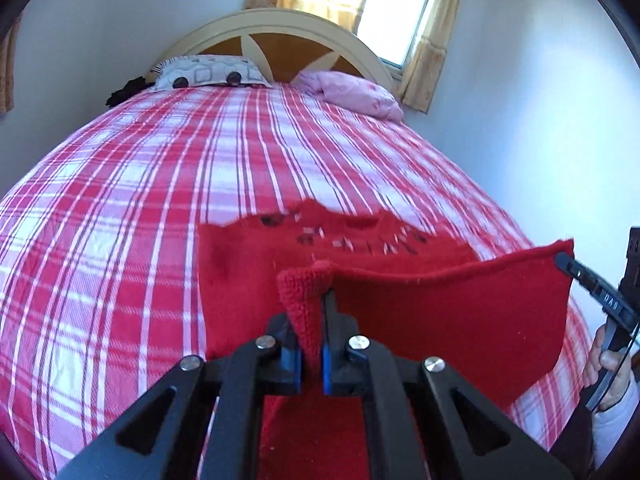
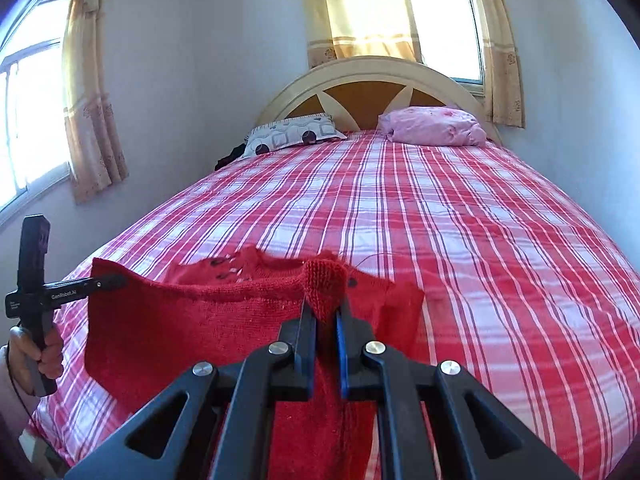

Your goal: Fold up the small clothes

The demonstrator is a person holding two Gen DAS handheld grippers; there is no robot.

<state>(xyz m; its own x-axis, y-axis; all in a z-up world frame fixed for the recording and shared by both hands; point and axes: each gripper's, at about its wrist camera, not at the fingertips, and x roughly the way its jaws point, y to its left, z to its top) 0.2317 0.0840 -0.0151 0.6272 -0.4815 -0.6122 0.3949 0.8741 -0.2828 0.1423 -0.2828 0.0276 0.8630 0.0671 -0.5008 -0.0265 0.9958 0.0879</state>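
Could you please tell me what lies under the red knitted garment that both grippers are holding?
Under the red knitted garment lies the red-and-white plaid bedsheet, showing all around it. The sheet directly beneath the garment is covered, so anything there cannot be seen.

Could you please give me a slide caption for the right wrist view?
Right gripper and left gripper each pinch the red knit sweater, lifting its hem above the plaid bed.
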